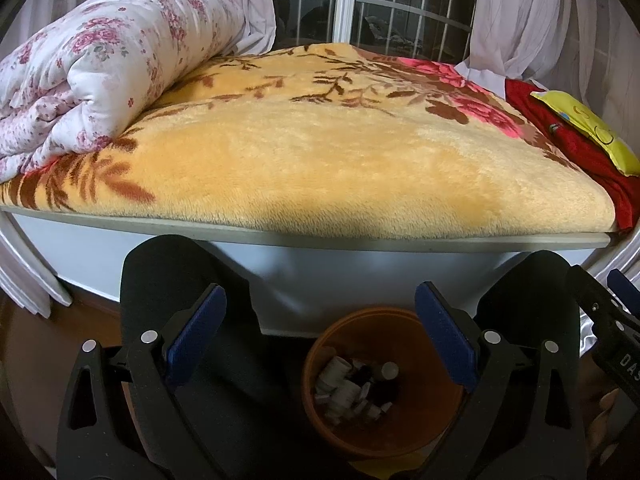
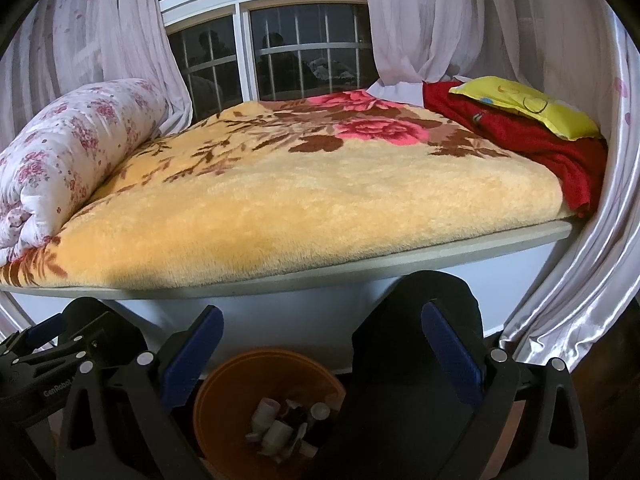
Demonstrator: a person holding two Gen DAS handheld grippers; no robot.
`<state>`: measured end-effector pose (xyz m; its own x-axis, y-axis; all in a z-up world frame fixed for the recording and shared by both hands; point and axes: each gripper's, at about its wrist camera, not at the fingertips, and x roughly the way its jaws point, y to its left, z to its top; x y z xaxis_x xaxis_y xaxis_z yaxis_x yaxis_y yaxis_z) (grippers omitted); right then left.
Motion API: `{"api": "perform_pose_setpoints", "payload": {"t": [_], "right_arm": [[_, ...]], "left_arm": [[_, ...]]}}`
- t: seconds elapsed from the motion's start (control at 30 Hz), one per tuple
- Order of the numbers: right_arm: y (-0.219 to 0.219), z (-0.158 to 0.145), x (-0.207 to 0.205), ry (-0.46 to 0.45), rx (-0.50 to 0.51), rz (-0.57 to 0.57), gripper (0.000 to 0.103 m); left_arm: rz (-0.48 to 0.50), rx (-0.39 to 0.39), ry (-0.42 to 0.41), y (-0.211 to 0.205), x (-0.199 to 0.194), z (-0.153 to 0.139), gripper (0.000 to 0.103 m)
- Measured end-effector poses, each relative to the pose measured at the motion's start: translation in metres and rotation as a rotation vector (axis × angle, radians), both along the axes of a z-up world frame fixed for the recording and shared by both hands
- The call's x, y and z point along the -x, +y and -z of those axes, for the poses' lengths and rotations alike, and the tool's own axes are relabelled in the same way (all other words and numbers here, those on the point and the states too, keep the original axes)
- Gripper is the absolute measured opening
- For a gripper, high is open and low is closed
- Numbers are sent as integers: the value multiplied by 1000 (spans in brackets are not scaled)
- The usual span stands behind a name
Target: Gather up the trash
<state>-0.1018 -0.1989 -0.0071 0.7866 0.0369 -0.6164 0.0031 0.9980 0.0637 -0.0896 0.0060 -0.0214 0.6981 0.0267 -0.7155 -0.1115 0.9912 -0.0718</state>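
An orange trash bin [image 1: 424, 428] stands on the floor in front of the bed, holding several white and dark scraps of trash [image 1: 352, 388]. My left gripper [image 1: 320, 320] is open and empty above the bin. The bin also shows in the right wrist view [image 2: 224, 396] with its trash [image 2: 284, 428]. My right gripper [image 2: 322, 340] is open and empty above it. The left gripper's body [image 2: 36, 360] shows at the lower left of the right wrist view, and the right gripper's body [image 1: 612, 332] shows at the right edge of the left wrist view.
A bed with a yellow floral blanket [image 1: 320, 152] fills the view ahead, on a white base [image 1: 320, 272]. A rolled flowered quilt [image 1: 92, 76] lies at its left. A red cloth [image 2: 520, 140] and a yellow pillow [image 2: 528, 108] lie at its right. Curtains [image 2: 580, 240] and a barred window [image 2: 272, 52] stand behind.
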Motion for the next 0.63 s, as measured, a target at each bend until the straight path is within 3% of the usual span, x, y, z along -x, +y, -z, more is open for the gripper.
{"api": "perform_pose_setpoints", "payload": {"t": [0.37, 0.63], "right_arm": [[-2, 4, -2, 19, -14, 6, 98], [-3, 3, -1, 13, -17, 14, 98]], "left_arm": [[6, -29, -20, -7, 3, 1, 93], [0, -9, -22, -3, 2, 3, 93]]}}
